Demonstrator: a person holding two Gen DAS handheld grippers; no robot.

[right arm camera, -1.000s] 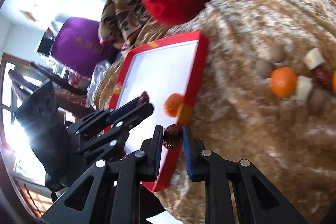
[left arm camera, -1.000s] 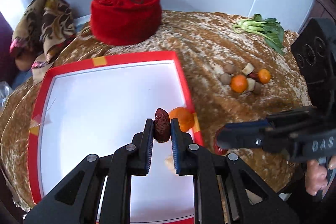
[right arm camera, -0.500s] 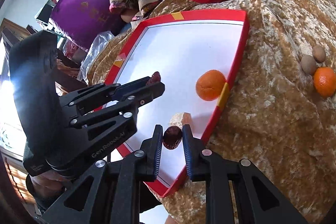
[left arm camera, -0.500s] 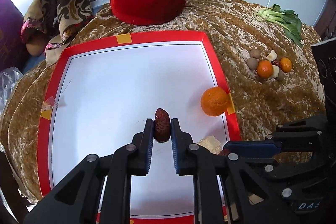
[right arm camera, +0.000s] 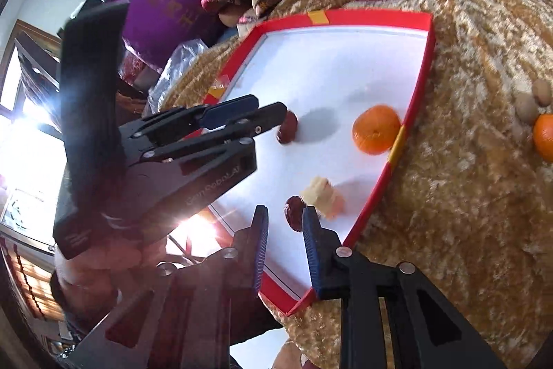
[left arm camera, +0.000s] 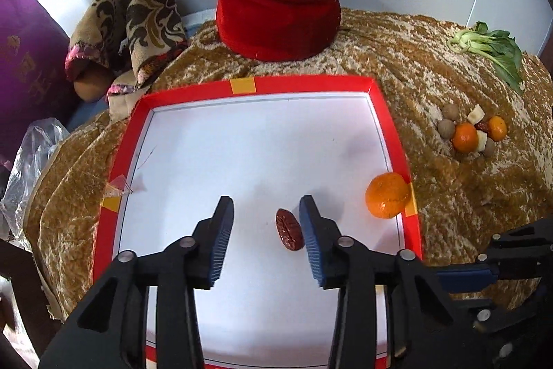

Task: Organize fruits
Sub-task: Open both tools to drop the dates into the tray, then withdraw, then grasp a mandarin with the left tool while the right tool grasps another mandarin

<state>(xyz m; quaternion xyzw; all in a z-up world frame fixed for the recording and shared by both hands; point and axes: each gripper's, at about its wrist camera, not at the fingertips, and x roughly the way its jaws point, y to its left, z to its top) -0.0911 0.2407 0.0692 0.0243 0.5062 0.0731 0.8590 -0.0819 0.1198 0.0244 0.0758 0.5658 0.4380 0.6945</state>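
Released, both dates point(left arm camera: 289, 229) point(right arm camera: 293, 217) lie between spread grippers point(left arm camera: 266, 230) point(right arm camera: 285, 241)

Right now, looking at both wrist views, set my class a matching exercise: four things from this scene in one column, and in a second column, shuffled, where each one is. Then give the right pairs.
Things
1. large orange
2. red date by the left gripper
3. leafy green
4. red velvet pouch

Places
A. on the cloth beyond the tray's far edge
B. on the white tray floor, between open fingers
C. far right corner of the cloth
D. inside the tray against its right rim

Pairs: 1-D, 2-B, 3-C, 4-A
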